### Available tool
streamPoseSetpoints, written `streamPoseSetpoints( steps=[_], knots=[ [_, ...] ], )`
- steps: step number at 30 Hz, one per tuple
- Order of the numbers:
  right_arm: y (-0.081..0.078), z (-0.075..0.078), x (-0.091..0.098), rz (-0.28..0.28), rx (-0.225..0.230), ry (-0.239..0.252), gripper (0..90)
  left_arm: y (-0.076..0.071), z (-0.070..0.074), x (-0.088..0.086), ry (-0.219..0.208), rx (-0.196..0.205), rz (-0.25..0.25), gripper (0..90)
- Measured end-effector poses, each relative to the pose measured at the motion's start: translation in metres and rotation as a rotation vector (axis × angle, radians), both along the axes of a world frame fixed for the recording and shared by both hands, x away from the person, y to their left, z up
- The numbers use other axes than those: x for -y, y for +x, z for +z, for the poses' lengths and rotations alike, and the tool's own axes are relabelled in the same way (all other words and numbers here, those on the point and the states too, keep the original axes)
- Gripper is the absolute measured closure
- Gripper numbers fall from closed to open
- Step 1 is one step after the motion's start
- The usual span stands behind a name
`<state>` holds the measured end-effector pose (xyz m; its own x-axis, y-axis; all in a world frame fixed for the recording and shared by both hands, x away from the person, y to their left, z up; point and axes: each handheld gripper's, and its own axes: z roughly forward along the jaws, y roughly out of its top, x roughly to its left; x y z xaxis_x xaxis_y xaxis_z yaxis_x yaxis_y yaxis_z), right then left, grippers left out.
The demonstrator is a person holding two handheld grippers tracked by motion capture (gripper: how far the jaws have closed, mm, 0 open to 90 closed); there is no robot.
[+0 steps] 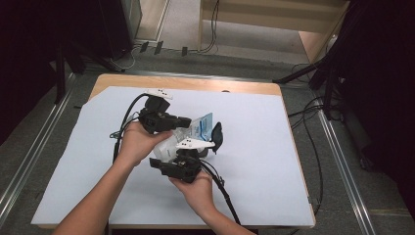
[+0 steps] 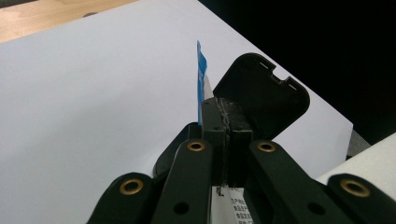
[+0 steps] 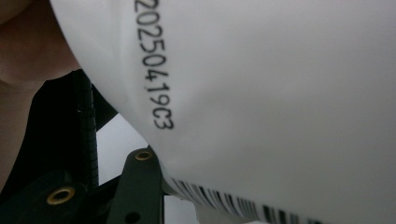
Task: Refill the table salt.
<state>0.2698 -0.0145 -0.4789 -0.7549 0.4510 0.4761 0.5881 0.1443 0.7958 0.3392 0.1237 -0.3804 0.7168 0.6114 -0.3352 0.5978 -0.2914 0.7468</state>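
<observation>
Left gripper (image 1: 183, 121): jaws pressed together, pinching the top edge of the white-and-blue pouch (image 1: 198, 128). In the left gripper view the blue strip (image 2: 201, 70) of the pouch sticks up from between the closed pads at 12 o'clock. A black plastic piece (image 2: 261, 98) with notched corners sits just behind the jaws at about 1 o'clock, over the white sheet (image 2: 93, 102) that covers the table.

Right gripper (image 1: 195, 155): at 6 o'clock of the pouch, held right against it. The pouch's white face (image 3: 280, 93) with a printed date code and a barcode lies hard up against the right gripper view's camera. Can't tell whether these jaws clamp it or just sit beside it.

Pouch is near table centre, off the sheet, held between both grippers.
</observation>
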Motion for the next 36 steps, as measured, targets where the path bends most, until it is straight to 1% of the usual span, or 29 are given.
streamPoseSetpoints(
  steps=[2,4,9,13,22,28,36],
  knots=[
    [0.0001,0.0000,0.0001,0.001,0.001,0.000,63.2,0.0001,0.0000,-0.0001,0.003,-0.001,0.000,90.0],
    [0.0002,-0.0001,0.0003,0.003,0.001,-0.001,63.2,0.0006,-0.0010,-0.0001,-0.010,-0.004,-0.001,90.0],
    [0.0006,-0.0003,0.0007,0.004,-0.008,-0.008,63.0,0.0012,-0.0028,-0.0001,-0.019,-0.004,-0.006,90.0],
    [0.0011,-0.0015,0.0006,-0.001,-0.007,-0.010,63.2,0.0017,-0.0032,0.0007,-0.023,-0.009,-0.012,90.0],
    [0.0024,-0.0018,0.0004,0.000,-0.014,-0.002,63.9,0.0020,-0.0019,0.0028,-0.017,-0.014,-0.018,90.0],
    [0.0031,-0.0010,0.0013,0.003,-0.017,0.011,64.2,0.0020,0.0011,0.0065,0.002,-0.014,-0.026,90.0],
    [0.0031,-0.0011,0.0011,0.002,-0.019,0.012,64.2,0.0019,0.0014,0.0071,0.007,-0.016,-0.029,90.0]
  ],
)
